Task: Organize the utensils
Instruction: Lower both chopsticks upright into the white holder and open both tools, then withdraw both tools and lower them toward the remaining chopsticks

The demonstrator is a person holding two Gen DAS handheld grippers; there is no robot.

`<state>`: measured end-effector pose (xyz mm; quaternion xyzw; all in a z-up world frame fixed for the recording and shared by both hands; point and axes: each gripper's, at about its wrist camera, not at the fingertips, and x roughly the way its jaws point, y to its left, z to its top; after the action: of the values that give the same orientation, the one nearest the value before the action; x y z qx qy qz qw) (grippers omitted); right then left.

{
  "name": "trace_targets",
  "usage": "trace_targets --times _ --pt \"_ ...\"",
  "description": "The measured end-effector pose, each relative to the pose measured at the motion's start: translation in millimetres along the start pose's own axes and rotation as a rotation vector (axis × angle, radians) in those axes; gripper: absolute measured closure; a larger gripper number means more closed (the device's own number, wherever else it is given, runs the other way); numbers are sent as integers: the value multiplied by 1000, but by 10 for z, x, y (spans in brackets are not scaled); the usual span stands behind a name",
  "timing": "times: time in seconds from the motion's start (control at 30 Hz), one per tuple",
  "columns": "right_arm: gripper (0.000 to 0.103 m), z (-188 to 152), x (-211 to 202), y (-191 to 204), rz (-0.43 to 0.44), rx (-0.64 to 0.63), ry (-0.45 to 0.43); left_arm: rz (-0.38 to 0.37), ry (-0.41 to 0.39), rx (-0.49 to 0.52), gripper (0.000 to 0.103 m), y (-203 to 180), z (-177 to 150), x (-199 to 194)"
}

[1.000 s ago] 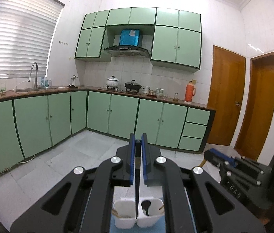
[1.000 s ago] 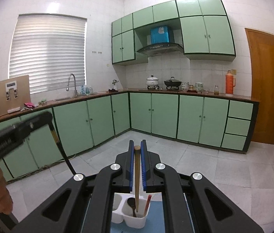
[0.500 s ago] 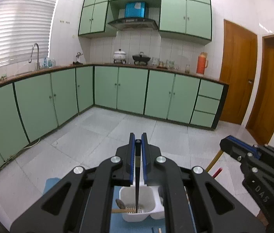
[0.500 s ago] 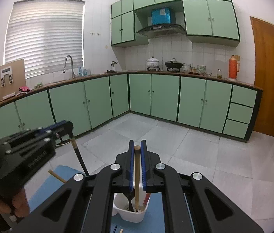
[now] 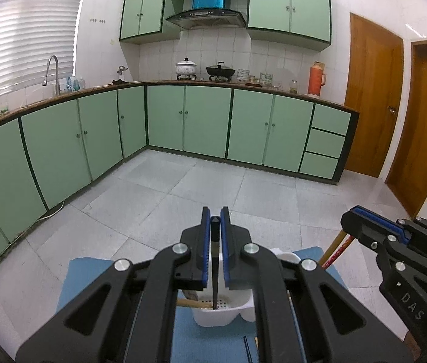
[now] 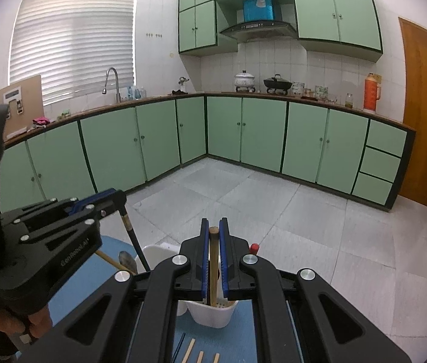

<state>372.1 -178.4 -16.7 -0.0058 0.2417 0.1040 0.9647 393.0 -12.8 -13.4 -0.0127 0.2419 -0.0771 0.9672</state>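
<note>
Since one second ago both tools have come down toward the blue rectangular mat (image 5: pixel 92 284), and the white plastic two-compartment utensil caddy (image 5: pixel 228 311) standing on it now sits larger and closer beneath each. This indicates that both insertions are close to completion, with release as the probable next step. The left gripper (image 5: pixel 215 233) has its blue-padded jaws narrowed on a thin dark chopstick-like stick (image 5: pixel 215 275), held upright, with its lower tip inside the caddy's left compartment beside a leaning wooden-handled spoon (image 5: pixel 193 302). The right gripper (image 6: pixel 213 242) is clamped narrowly on a wooden-handled utensil (image 6: pixel 213 266), also upright, with its lower end down in the right compartment. Three pale wooden sticks (image 6: pixel 201 355) lie on the mat's near edge, not yet sorted.
</note>
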Motion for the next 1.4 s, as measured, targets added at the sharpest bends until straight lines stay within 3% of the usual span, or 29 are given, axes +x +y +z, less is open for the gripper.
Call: trace_targets --times 0.2,0.3,0.37,0.43,0.53,0.83,1.0,1.2,1.4 --pt "91 -6 -105 -7 15 -2 -8 -5 -4 -12 94 27 -13 -77" --pt "84 -1 -219 -33 13 9 -32 -12 -19 -21 85 66 -30 -187" --pt "74 -11 -307 -59 7 16 -51 -15 -37 -27 78 94 -51 -292" --pt "68 -42 -430 -89 5 30 -74 -18 -52 -36 66 114 -90 -405" --pt "57 -112 -591 -120 -2 45 -102 -28 -81 -45 57 139 -179 -605" --pt "26 -655 -1078 -110 -28 86 -131 -36 -138 -49 25 97 -656 -1185" --pt "17 -1004 -1247 -84 -41 119 -106 -29 -125 -36 15 52 -986 -1405" --pt "13 -1460 -1388 -30 -61 154 -56 -9 -63 -3 13 18 -1440 -1540" --pt "13 -2000 -1384 -12 -79 173 56 9 24 16 13 43 -1877 -1532"
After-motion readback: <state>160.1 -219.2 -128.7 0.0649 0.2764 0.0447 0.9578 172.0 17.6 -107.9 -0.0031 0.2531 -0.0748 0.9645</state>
